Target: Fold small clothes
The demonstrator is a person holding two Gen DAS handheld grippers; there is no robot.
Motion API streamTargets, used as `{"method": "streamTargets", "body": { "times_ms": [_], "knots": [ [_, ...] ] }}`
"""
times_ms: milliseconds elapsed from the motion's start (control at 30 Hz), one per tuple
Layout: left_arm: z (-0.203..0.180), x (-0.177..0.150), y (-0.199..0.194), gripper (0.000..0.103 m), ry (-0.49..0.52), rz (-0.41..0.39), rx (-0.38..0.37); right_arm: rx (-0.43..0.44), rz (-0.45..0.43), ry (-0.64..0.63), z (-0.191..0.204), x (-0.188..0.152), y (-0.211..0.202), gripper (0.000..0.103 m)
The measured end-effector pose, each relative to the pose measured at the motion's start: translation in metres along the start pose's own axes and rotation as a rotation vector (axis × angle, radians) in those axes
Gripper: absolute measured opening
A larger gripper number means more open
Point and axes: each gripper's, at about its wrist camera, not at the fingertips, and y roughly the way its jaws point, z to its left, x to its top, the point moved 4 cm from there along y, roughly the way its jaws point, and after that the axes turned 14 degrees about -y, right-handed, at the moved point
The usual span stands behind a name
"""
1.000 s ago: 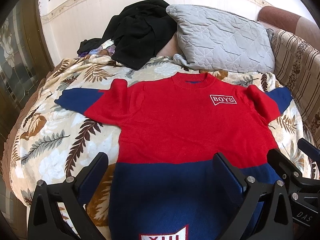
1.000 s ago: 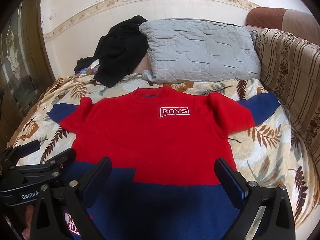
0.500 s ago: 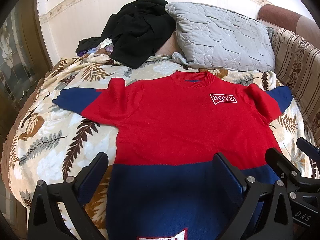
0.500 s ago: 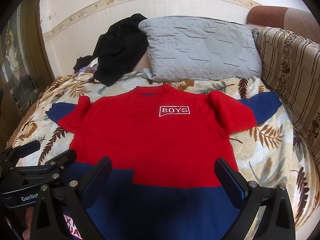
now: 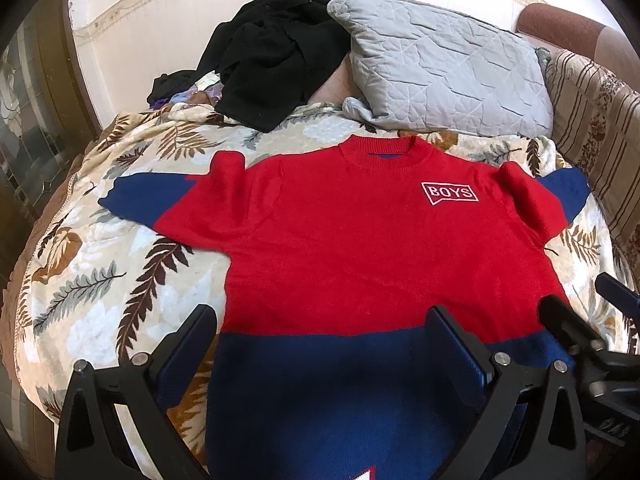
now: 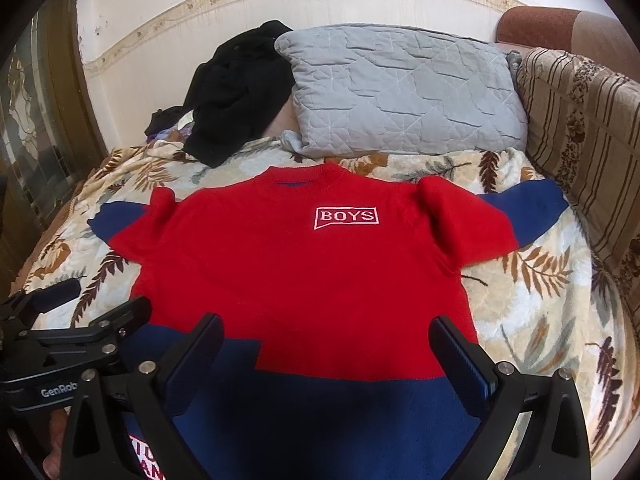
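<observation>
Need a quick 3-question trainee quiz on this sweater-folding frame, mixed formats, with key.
1. True or false: the left gripper grips the sweater.
2. The grey pillow lies: A) on the sweater, B) beyond its collar, C) under the black clothes.
3. Fill in: the white patch on the sweater's chest reads ____.

Key: 1 false, both it and the right gripper hover open over the blue hem band. 2 B. 3 BOYS.

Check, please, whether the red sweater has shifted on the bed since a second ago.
No. The sweater lies flat with its collar just below the grey pillow, as before.
</observation>
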Motion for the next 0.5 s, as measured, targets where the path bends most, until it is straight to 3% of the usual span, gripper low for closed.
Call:
{"method": "streamTargets", "body": {
  "times_ms": [133,233,367,467,500],
  "knots": [
    [0.028,0.01,0.011,0.103,-0.057,-0.015,0.006,0.072,-0.036,0.096,-0.043,-0.002,0.001,0.103],
    [0.079,0.024,0.033,0.103,-0.161,-0.026,0.071,0.081,-0.096,0.259,-0.117,-0.004,0.004,0.103],
    [0.141,0.036,0.064,0.103,-0.265,-0.04,0.185,0.125,-0.164,0.578,-0.231,-0.014,0.03,0.103],
    [0.173,0.035,0.09,0.103,-0.309,-0.018,0.241,0.121,-0.137,0.735,-0.293,-0.022,0.066,0.088],
    [0.179,0.033,0.096,0.103,-0.316,-0.01,0.251,0.101,-0.109,0.777,-0.311,-0.025,0.081,0.079]
  ]
}}
